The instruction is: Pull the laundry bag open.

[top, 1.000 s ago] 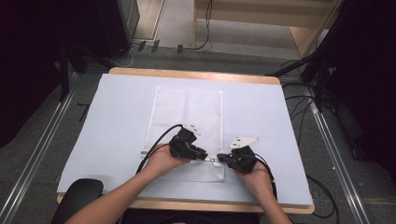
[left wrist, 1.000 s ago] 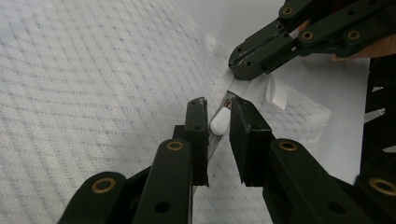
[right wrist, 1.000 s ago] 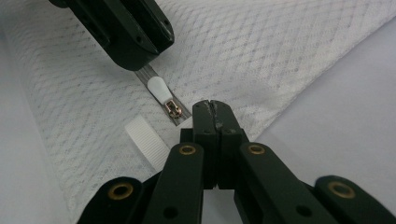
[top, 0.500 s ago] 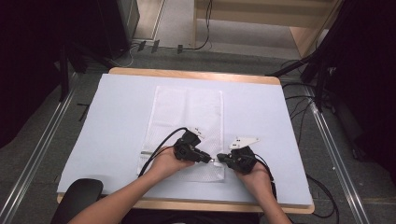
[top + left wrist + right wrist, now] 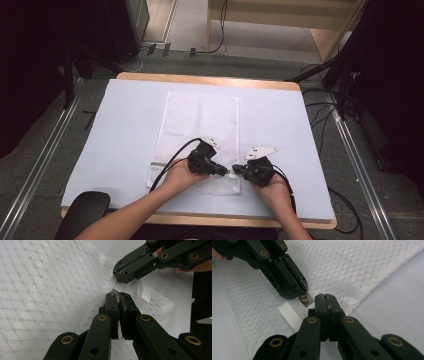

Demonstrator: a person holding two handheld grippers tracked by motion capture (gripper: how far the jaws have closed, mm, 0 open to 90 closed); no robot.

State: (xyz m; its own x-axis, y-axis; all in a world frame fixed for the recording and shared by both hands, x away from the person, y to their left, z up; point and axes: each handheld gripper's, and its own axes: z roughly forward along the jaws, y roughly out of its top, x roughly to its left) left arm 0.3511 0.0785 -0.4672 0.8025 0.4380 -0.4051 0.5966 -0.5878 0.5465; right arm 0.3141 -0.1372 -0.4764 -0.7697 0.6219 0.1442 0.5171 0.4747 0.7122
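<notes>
One white, diamond-textured mesh laundry bag (image 5: 200, 135) lay flat, centre frame. My left gripper (image 5: 304, 295), jaws just closing, pinched its small brass zipper pull (image 5: 303, 299); my right gripper (image 5: 115, 272) clamped the bag's corner.

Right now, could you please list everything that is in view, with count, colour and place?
mesh bag: one, white, flat on the middle of the table, long side running away from the person.
zipper pull: one, brass-coloured, at the bag's near edge, at the tip of the left gripper.
ribbon tab: one, white, beside the zipper end.
table cover: one, pale blue-white, over the table.
table: one, light wood, edge showing at the far side.
chair: one, black, at the near left corner.
left gripper: one, black, fingers shut at the zipper; they have just been closing.
right gripper: one, black, fingers shut on the bag's edge.
</notes>
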